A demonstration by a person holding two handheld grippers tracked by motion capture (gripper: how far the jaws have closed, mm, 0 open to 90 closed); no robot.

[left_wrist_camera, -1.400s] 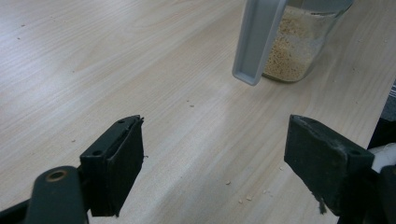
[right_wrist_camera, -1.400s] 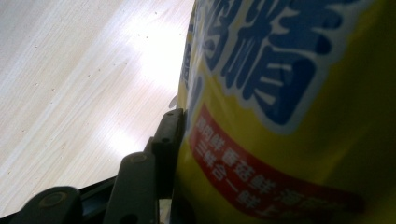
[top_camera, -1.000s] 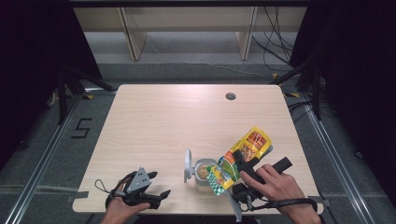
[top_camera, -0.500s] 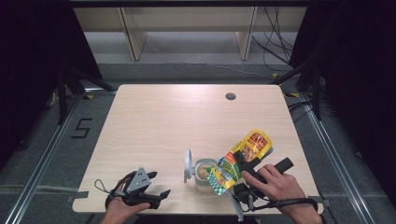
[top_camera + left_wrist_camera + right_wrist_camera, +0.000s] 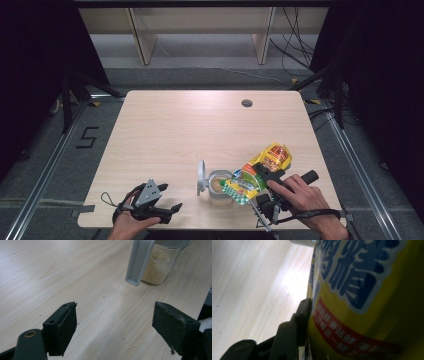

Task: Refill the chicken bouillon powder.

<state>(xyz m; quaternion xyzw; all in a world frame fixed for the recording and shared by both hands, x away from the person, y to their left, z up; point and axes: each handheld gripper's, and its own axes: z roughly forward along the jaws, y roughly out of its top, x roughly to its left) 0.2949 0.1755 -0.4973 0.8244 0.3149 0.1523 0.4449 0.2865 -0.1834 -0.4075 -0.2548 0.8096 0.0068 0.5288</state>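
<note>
A yellow seasoning bag lies tilted with its mouth over a clear jar of pale granules. The jar's grey lid stands flipped open on its left. My right gripper is shut on the bag's middle. In the right gripper view the bag presses against the left finger, and the other jaw is hidden behind it. My left gripper rests open near the table's front left edge. In the left gripper view its jaws stand wide apart with nothing between them, and the jar is ahead.
The light wooden table has a cable hole at its far right. A few spilled granules lie on the wood near the left gripper. Shelving and cables stand beyond the far edge.
</note>
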